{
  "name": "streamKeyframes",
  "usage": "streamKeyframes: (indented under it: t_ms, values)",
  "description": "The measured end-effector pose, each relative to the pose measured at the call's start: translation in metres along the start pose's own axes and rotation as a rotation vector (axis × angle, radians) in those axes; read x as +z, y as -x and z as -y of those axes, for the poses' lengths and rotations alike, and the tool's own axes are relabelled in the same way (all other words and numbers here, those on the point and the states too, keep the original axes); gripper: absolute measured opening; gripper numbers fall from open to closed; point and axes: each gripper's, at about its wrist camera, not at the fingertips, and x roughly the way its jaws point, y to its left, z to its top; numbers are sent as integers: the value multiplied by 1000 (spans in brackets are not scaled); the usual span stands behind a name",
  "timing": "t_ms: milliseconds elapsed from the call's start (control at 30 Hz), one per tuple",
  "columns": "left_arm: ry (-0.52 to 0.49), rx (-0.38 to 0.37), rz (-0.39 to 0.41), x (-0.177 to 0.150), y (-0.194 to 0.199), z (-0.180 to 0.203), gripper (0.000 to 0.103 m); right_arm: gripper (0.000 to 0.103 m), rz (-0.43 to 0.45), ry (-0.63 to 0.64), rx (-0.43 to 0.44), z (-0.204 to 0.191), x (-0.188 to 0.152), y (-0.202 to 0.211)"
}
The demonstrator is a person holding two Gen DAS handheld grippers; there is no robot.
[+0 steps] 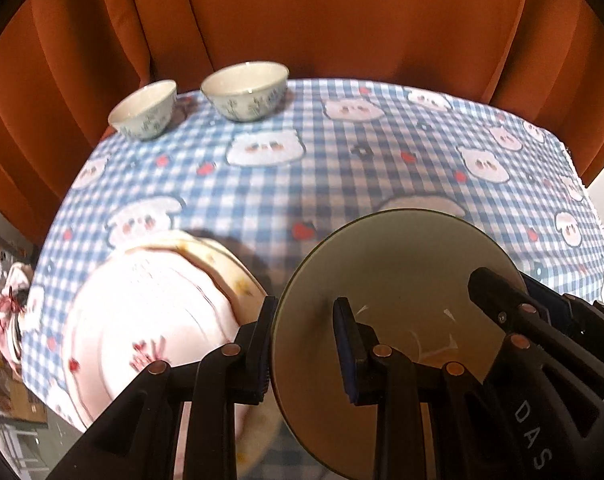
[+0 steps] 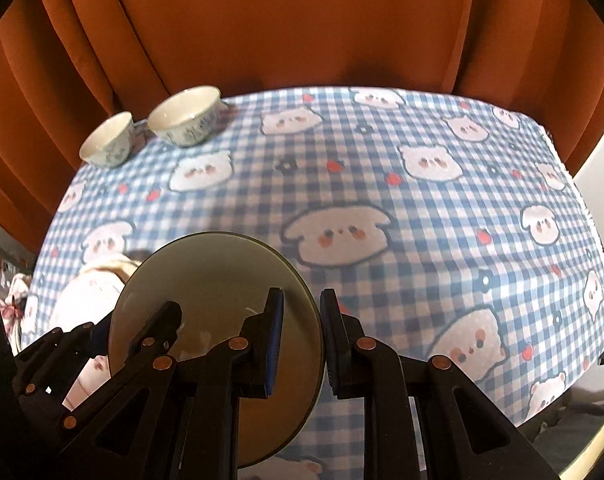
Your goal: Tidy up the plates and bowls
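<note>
Nearest, the left gripper (image 1: 306,344) is clamped on the left rim of a greenish bowl (image 1: 390,280), and the right gripper (image 2: 302,344) is clenched on its right rim, so the bowl hangs between both above the checked tablecloth (image 2: 382,184). Just left lies a pink-patterned plate (image 1: 149,304). Far back, a small patterned bowl (image 1: 143,110) and a larger one (image 1: 245,90) stand side by side before the orange curtain (image 1: 342,16)
</note>
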Motion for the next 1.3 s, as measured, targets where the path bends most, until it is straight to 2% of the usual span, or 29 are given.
streamKeyframes:
  t_ms: [467, 767, 967, 1000, 1133, 1200, 1233, 1267, 1300]
  values:
    - [55, 41, -89, -21, -29, 34, 26, 22, -96, 46, 37, 38, -13, -31]
    - [72, 68, -69, -18, -29, 36, 26, 22, -94, 69, 57, 40, -8, -38]
    - [50, 48, -74, -19, -28, 39, 38, 23, -90, 63, 67, 44, -10, -38]
    - [43, 43, -75, -20, -28, 41, 42, 23, -96, 62, 66, 45, -11, -39]
    - [26, 34, -71, -23, -24, 45, 64, 29, -106, 51, 75, 48, -14, -38]
    - [28, 29, -56, -25, -19, 43, 72, 46, -93, 55, 77, 47, -17, -33]
    - [29, 30, -47, -25, -17, 42, 73, 62, -80, 49, 75, 48, -17, -29]
    - [29, 29, -38, -25, -14, 41, 74, 69, -63, 43, 72, 47, -18, -25]
    - [31, 26, -31, -25, -12, 39, 75, 69, -52, 43, 68, 46, -18, -22]
